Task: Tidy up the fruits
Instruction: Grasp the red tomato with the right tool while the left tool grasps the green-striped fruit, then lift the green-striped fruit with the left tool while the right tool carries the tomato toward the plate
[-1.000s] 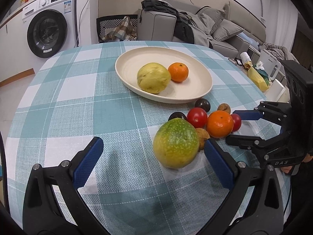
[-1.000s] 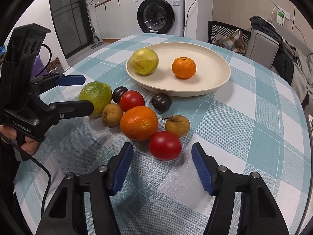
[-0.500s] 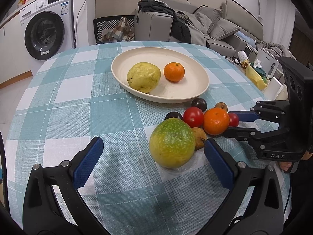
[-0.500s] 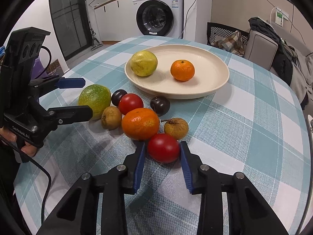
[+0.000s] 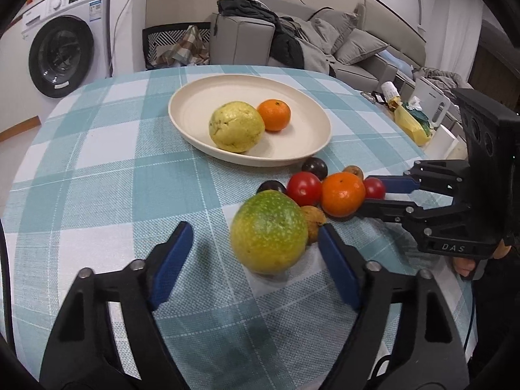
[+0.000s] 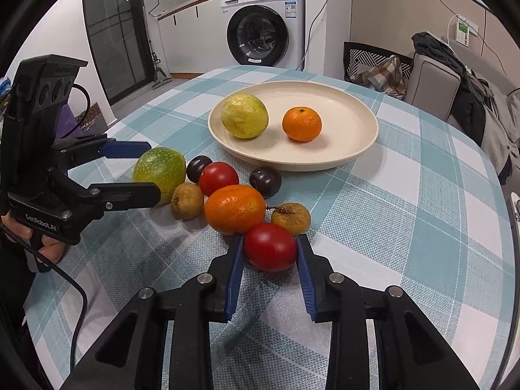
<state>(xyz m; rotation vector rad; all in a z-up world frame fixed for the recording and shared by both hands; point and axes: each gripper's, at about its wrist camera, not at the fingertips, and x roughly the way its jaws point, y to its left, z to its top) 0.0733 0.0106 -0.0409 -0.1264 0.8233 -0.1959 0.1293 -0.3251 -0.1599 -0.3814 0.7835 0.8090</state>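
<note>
A cream plate (image 5: 195,97) at the table's far side holds a yellow-green fruit (image 5: 236,126) and a small mandarin (image 5: 274,114). In front of it lies a cluster of fruit: a big green fruit (image 5: 269,232), a large orange (image 6: 234,208), two red tomatoes, two dark plums and two brown longans. My left gripper (image 5: 255,227) straddles the green fruit; its jaws are closing, and a gap still shows at the left pad. My right gripper (image 6: 269,239) is still closing, and its blue pads press both sides of the nearest red tomato (image 6: 269,247).
The round table wears a teal checked cloth (image 5: 107,175). A washing machine (image 6: 261,29), a chair with a plaid cloth (image 6: 373,65) and a grey sofa (image 5: 351,42) stand beyond it. A yellow bag (image 5: 409,123) lies off the table's right edge.
The right jaws have come together from wide apart onto the red tomato. The left jaws have narrowed around the green fruit. Neither hand has shifted.
</note>
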